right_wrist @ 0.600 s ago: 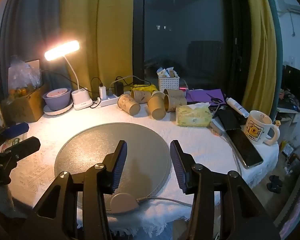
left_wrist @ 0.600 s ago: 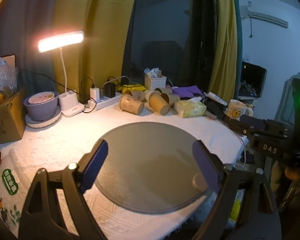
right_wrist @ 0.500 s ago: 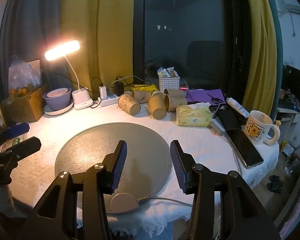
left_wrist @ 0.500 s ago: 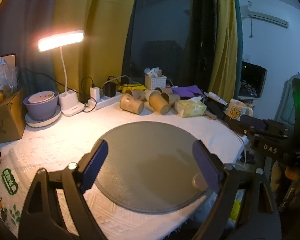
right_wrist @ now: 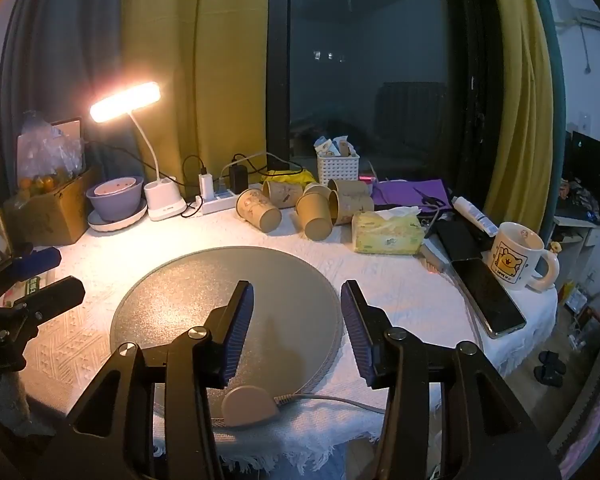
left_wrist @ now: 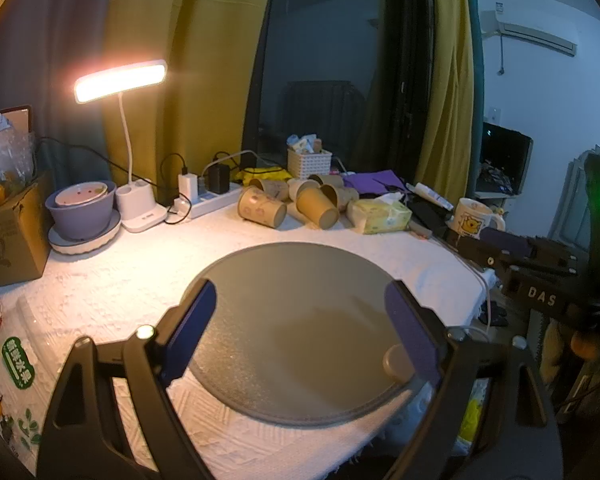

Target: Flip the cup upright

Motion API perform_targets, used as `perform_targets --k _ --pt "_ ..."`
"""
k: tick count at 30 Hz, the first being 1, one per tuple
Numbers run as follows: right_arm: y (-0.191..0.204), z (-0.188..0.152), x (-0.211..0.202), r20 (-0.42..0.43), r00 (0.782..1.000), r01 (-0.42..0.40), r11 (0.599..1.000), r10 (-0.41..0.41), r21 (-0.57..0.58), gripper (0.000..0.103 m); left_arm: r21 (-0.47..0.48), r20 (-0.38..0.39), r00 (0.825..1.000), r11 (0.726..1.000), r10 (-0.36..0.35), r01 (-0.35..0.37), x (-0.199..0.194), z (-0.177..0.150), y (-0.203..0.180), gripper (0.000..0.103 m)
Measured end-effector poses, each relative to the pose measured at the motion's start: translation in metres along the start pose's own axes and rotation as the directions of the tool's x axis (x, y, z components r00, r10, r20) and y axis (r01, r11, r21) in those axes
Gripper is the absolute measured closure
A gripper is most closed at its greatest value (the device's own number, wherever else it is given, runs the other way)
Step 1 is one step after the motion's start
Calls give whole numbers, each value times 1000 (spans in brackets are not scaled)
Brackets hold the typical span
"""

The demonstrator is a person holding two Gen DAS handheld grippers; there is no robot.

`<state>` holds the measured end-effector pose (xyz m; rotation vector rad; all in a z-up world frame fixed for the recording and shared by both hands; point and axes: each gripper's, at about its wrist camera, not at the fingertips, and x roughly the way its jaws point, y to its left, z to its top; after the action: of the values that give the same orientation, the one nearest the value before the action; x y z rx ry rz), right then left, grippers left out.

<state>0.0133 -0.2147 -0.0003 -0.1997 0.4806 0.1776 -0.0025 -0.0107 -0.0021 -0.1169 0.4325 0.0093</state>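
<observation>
Plainly, the left gripper [left_wrist: 300, 320] has its fingers [left_wrist: 192, 328] spread wide apart, holding nothing and touching nothing; between them lies the round grey mat [left_wrist: 300, 300] on the white-clothed counter [left_wrist: 100, 280]. The right gripper [right_wrist: 297, 320] has its fingers [right_wrist: 238, 328] parted too, though less widely, and also empty, hovering over the near edge of the same mat [right_wrist: 204, 292].

Well beyond both sets of fingertips, past the far rim of the mat, a cluster of paper cups lies tipped on the counter. The nearest cup [right_wrist: 259, 210] rests on its side to the left of the right gripper's fingers, its base facing the camera; a second brown cup [right_wrist: 314, 214] lies just beside it, nearly straight ahead. In the left wrist view the same two cups [left_wrist: 262, 207] [left_wrist: 316, 207] sit ahead between the fingers.

Right of the right gripper's fingers stands a white mug [right_wrist: 520, 256] printed with a yellow bear and small lettering that looks like "LOVE U". The right gripper's body, seen from the left wrist, carries the letters "DAS" [left_wrist: 542, 298]. A green label with Chinese characters [left_wrist: 18, 364] lies left of the left fingers.
</observation>
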Motion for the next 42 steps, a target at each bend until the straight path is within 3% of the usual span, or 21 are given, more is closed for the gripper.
perform_targets --k 42 --pt "-2 2 1 -1 1000 0 1000 0 3 55 -15 -4 1000 1000 3 -3 1 -1 1 16"
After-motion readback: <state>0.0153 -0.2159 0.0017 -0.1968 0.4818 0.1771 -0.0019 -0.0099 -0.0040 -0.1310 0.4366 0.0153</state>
